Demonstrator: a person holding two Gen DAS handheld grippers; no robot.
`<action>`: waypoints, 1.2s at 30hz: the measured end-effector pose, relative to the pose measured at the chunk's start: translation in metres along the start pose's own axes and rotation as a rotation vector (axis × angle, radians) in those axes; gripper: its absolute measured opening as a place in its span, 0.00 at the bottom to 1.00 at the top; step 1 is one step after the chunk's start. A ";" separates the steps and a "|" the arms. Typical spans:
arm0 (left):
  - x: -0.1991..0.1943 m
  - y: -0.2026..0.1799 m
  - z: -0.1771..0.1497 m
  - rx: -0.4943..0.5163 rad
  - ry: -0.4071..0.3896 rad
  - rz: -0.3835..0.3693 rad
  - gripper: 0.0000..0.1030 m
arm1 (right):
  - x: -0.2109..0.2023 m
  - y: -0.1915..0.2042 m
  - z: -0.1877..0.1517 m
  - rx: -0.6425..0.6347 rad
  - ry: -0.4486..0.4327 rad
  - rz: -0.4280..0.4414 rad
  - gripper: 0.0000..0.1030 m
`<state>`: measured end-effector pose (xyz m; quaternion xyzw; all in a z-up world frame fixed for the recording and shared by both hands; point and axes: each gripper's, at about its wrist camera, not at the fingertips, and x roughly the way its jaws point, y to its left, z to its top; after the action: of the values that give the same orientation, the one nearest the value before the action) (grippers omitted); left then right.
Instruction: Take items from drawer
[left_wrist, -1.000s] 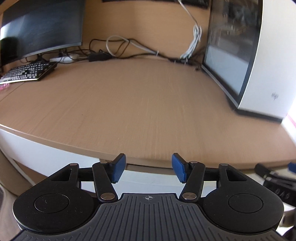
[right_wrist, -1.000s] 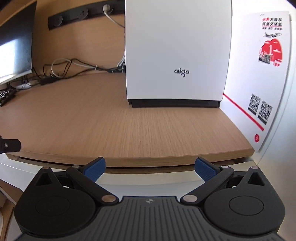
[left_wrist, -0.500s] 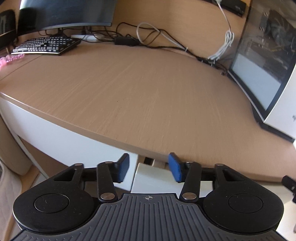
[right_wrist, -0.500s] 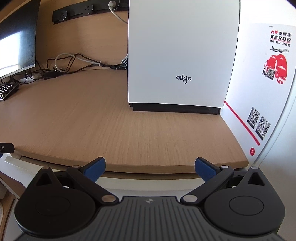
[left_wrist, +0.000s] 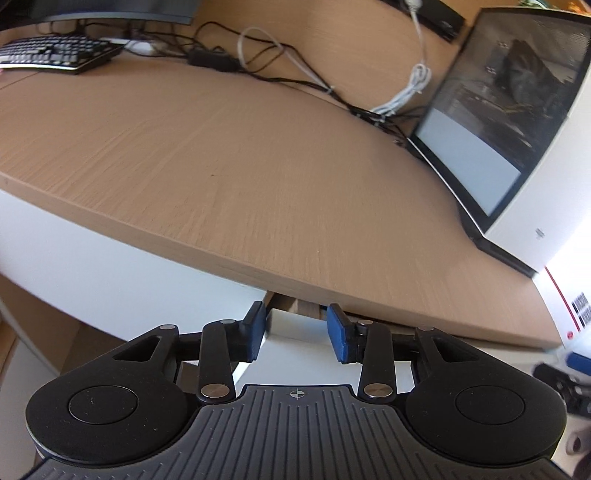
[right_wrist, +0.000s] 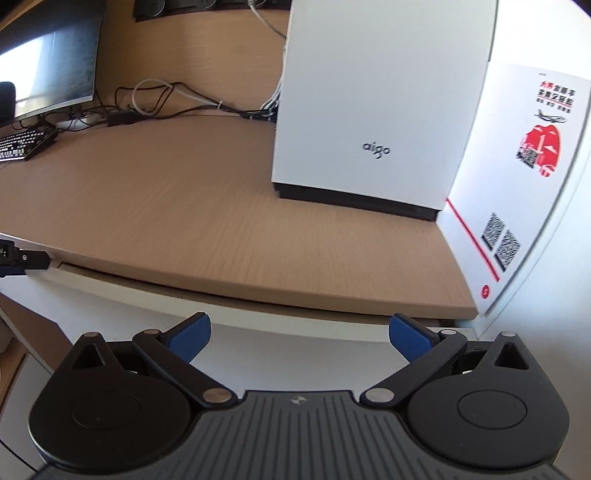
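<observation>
The drawer is white with a flat, plain front and sits directly under the front edge of the light wood table. In the left wrist view its upper left corner stands out slightly from the white panel beside it, with a narrow dark gap showing between its top edge and the underside of the tabletop. In the right wrist view the same front runs as a pale band along the table's edge; its inside cannot be seen.

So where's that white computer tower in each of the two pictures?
Left wrist view: the white computer tower stands at the far right edge, its dark glass side facing the camera.
Right wrist view: the tower fills the upper centre, "aigo" front facing.
Shared landmark: the black keyboard, far left on the desk.
</observation>
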<state>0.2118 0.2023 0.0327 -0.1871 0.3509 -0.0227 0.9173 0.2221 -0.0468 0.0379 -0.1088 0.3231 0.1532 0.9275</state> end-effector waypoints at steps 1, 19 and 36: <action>0.000 -0.001 -0.001 0.017 -0.001 -0.003 0.39 | 0.003 0.002 0.002 0.020 0.009 0.013 1.00; -0.006 -0.002 -0.003 0.095 0.013 -0.038 0.39 | 0.061 0.025 0.014 0.139 0.080 -0.010 1.00; -0.023 0.003 -0.013 0.136 0.030 -0.065 0.35 | 0.053 0.024 0.018 0.096 0.212 0.047 1.00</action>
<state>0.1858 0.2046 0.0372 -0.1353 0.3558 -0.0790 0.9213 0.2632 -0.0077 0.0155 -0.0723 0.4286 0.1471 0.8885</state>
